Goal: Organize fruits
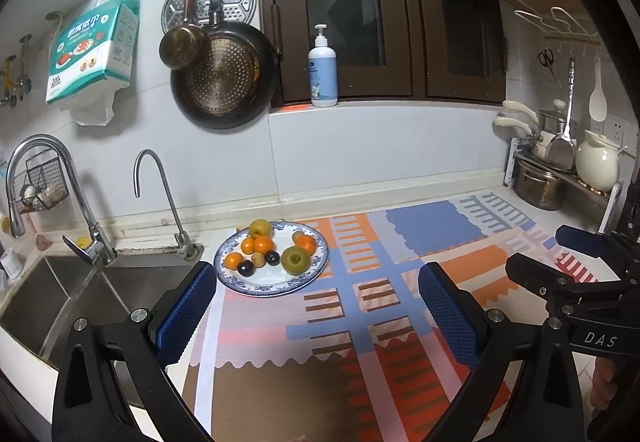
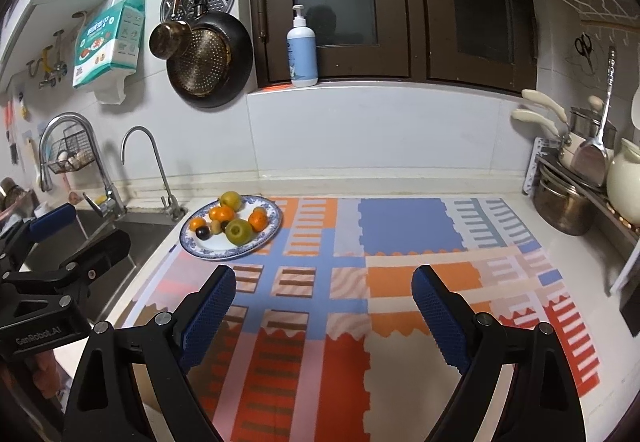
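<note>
All the fruit sits on the blue-rimmed plate (image 1: 316,270), at the back-left corner of the patterned mat (image 1: 360,302) on the bench, just beside the sink (image 1: 80,294). On it: a green apple (image 1: 296,260) at front right, a yellowish one (image 1: 261,228) at the back, four oranges — one is here (image 1: 264,244) — two dark plums (image 1: 245,268), and a couple of small brownish fruits I can't identify.

Judging by that, you either haven't started or sorting is nearly done; nothing lies off the plate, and I see no second container to sort into. I can't tell which.

Your left claw (image 1: 316,316) is spread wide with nothing in it, hovering over the mat short of the plate. Your right claw (image 2: 324,318) is likewise wide apart and holding nothing, over the mat's centre, well apart from the plate.

Around: two faucets (image 1: 160,198) behind the sink, pans hung on the wall (image 1: 222,76), a soap bottle (image 1: 323,70) on the sill, a pot rack (image 2: 580,198) at far right. Path to the plate is unobstructed. Watch the sink edge — round fruit could roll in.
</note>
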The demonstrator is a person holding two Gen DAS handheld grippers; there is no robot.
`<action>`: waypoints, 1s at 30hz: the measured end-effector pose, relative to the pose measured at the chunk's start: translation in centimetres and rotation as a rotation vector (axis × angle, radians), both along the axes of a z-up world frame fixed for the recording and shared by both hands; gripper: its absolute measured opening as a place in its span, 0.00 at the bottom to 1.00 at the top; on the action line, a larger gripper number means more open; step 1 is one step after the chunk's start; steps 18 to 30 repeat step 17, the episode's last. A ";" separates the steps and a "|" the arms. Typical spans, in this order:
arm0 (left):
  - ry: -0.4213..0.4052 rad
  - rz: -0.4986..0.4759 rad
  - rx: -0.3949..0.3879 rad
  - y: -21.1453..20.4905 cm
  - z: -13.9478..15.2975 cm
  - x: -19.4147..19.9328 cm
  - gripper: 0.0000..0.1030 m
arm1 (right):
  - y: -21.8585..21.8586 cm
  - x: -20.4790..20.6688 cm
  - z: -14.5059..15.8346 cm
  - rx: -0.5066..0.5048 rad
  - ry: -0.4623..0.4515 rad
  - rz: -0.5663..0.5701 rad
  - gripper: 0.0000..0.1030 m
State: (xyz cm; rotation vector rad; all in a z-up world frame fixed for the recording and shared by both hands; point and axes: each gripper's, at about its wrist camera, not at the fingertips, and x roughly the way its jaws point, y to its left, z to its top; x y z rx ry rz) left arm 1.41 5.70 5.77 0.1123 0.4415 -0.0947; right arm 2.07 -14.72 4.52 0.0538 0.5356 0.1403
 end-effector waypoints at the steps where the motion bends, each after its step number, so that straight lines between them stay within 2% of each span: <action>1: -0.003 -0.004 -0.001 -0.1 0.0 -0.1 1.00 | -0.1 -0.2 0.0 0.002 0.000 -0.001 0.88; 30: 0.003 -0.008 0.003 -0.5 -0.1 -0.2 1.00 | -0.6 -0.9 -0.1 0.003 -0.002 -0.014 0.88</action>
